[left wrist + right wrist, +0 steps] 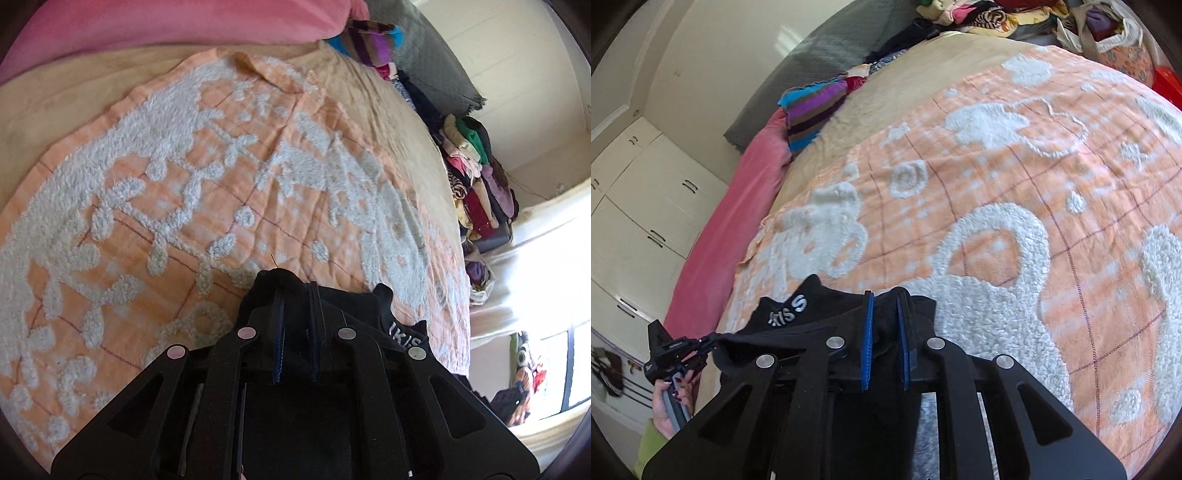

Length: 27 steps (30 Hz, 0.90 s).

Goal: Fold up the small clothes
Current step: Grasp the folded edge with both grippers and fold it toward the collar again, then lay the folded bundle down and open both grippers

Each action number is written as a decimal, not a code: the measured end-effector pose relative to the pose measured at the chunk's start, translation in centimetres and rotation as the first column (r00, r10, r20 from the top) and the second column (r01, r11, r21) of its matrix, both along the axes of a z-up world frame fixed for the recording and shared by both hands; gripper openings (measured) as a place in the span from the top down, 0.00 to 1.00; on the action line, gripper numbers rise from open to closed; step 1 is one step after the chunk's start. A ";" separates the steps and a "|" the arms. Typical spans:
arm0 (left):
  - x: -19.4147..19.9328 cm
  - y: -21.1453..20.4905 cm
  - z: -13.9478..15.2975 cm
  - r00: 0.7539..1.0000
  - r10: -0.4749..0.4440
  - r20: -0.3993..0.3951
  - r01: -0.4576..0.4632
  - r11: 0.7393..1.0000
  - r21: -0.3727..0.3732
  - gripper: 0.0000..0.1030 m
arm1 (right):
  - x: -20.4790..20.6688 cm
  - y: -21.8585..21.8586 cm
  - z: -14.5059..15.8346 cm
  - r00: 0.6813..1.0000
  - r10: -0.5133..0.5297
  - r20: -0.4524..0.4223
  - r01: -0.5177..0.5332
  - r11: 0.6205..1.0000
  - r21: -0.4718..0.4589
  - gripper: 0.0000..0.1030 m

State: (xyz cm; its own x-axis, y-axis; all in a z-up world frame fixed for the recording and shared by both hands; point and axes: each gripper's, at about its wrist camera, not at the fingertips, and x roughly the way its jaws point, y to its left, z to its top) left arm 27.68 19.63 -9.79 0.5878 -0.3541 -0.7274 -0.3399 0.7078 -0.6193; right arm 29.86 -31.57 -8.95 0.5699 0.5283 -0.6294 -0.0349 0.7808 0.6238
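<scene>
A small black garment (354, 306) with white lettering is held stretched between both grippers above the orange and white blanket (207, 192). My left gripper (297, 291) is shut on one end of it. My right gripper (886, 299) is shut on the other end of the black garment (812, 314), its blue pads (868, 339) pinching the cloth. In the right wrist view the left gripper (713, 338) shows at the lower left, held in a hand, with the garment running from it to my right gripper. The orange blanket (997, 192) lies flat below.
A pink pillow (166, 26) and a striped cloth (373, 40) lie at the head of the bed. A pile of mixed clothes (476, 177) runs along the bed's far edge beside a grey cover (436, 62). White cupboards (646, 206) stand by the bed.
</scene>
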 end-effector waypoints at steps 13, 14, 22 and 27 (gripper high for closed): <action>-3.0 1.6 1.8 0.985 0.100 0.142 -0.097 0.995 -0.029 0.90 | -0.9 -1.1 1.6 0.995 -0.064 0.074 0.068 0.996 -0.054 0.49; -3.3 1.5 1.9 0.985 0.104 0.138 -0.103 0.995 -0.020 0.90 | -1.0 -1.2 1.7 0.995 -0.063 0.078 0.067 0.996 -0.055 0.49; -6.3 -2.9 3.6 0.986 -0.033 0.161 0.003 0.984 0.180 0.74 | -1.6 -0.9 2.6 0.994 -0.055 0.093 0.063 0.994 -0.087 0.40; -8.8 -3.9 2.2 0.992 -0.054 0.113 0.018 0.956 0.293 0.63 | -2.9 0.0 2.9 0.996 0.003 0.084 0.008 0.992 -0.125 0.39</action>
State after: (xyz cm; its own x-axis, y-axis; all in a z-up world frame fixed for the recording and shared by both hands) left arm 18.86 15.68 -7.62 0.6670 -0.1600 -0.7277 -0.2475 0.8736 -0.4189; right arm 26.96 -31.53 -6.04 0.6248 0.4468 -0.6403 -0.0809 0.8527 0.5160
